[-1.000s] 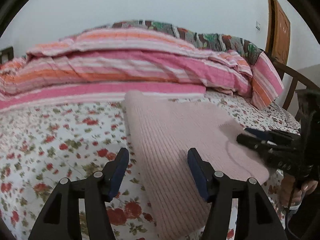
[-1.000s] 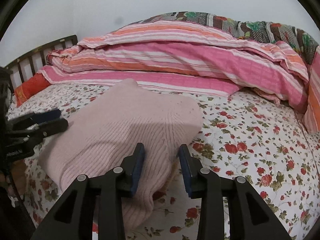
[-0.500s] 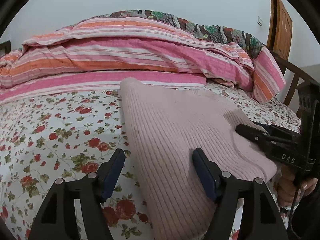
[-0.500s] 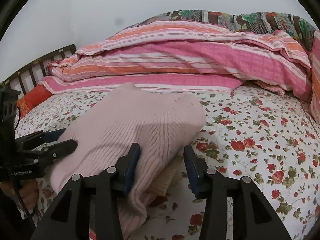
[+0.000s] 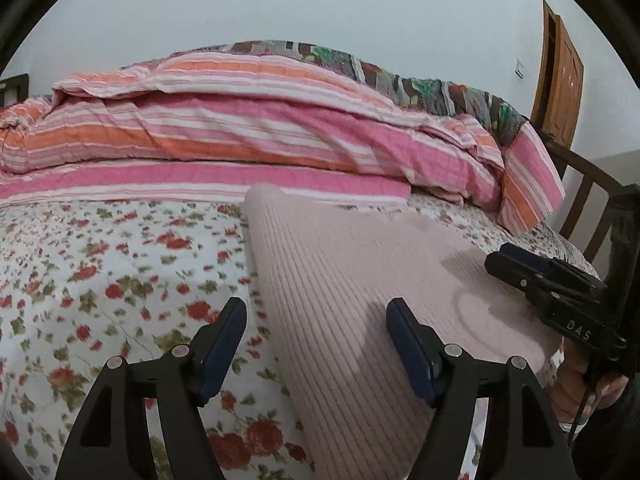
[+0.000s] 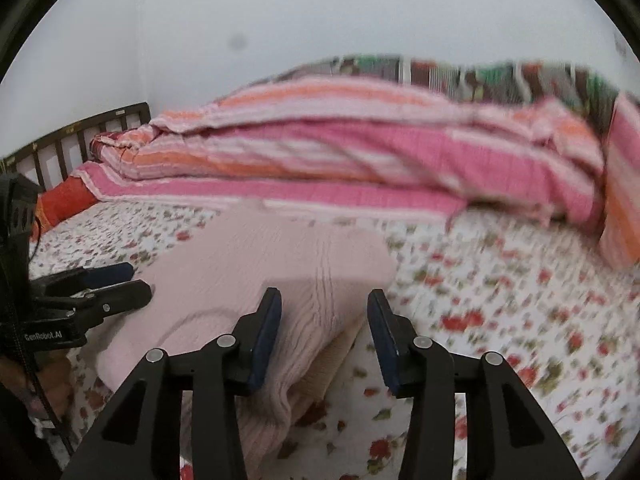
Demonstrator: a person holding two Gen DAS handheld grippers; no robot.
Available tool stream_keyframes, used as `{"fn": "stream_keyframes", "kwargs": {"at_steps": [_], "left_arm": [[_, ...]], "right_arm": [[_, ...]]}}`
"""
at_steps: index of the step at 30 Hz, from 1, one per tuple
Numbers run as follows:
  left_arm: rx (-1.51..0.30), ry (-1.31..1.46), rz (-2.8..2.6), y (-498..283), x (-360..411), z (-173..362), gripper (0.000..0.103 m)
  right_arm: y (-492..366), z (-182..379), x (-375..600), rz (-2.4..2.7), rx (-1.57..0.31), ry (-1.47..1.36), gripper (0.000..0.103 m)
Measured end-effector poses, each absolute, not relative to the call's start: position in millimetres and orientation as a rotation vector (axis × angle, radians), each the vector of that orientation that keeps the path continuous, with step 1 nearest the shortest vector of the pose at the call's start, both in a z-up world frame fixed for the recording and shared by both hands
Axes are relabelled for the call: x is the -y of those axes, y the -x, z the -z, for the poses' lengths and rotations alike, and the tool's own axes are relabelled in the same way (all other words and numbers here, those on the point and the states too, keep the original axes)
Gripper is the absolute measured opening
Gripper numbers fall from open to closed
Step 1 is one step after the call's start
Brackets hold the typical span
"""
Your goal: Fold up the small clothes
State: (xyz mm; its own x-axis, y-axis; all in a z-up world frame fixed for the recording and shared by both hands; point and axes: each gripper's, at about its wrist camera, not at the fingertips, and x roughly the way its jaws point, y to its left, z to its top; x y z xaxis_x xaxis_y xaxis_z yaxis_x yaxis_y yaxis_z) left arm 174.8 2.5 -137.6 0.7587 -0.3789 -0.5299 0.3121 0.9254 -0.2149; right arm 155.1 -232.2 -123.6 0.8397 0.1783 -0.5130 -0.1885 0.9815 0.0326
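Note:
A pale pink ribbed sweater [image 5: 340,264] lies folded on the floral bed sheet [image 5: 100,272]. My left gripper [image 5: 315,305] is open over the sweater's near left corner. Its left finger is over the sheet and its right finger over the knit, and neither pad presses. My right gripper [image 6: 324,295] is open at the sweater's [image 6: 272,252] near right edge, where a beige layer [image 6: 340,344] shows underneath. The cloth edge sits between the jaws without being pinched. Each gripper also appears in the other's view: the right gripper [image 5: 502,256] and the left gripper [image 6: 136,280].
A pink and orange striped quilt [image 5: 240,132] is heaped along the far side of the bed, with a patterned blanket behind it. Dark wooden bed rails [image 6: 80,136] stand at the left and a rail [image 5: 592,184] at the right. A wooden door [image 5: 560,80] is at the far right. A hand [image 5: 576,384] holds the right gripper.
Both grippers' jaws have spread wider than a second ago. The sweater has stayed where it lay. The right wrist view has tilted a little and is blurred now.

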Motion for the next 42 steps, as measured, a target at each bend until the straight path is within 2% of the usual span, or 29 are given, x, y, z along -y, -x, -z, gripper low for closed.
{"fn": "stream_keyframes", "kwargs": {"at_steps": [9, 13, 42], "left_arm": [[-0.592, 0.183, 0.444, -194, -6, 119, 0.069], [-0.656, 0.096, 0.377, -205, 10, 127, 0.069], [-0.716, 0.097, 0.364, -217, 27, 152, 0.073]], "right_arm": [[-174, 109, 217, -0.197, -0.530, 0.045, 0.039], [-192, 128, 215, -0.161, -0.607, 0.081, 0.030], [-186, 144, 215, -0.134, -0.589, 0.097, 0.030]]}}
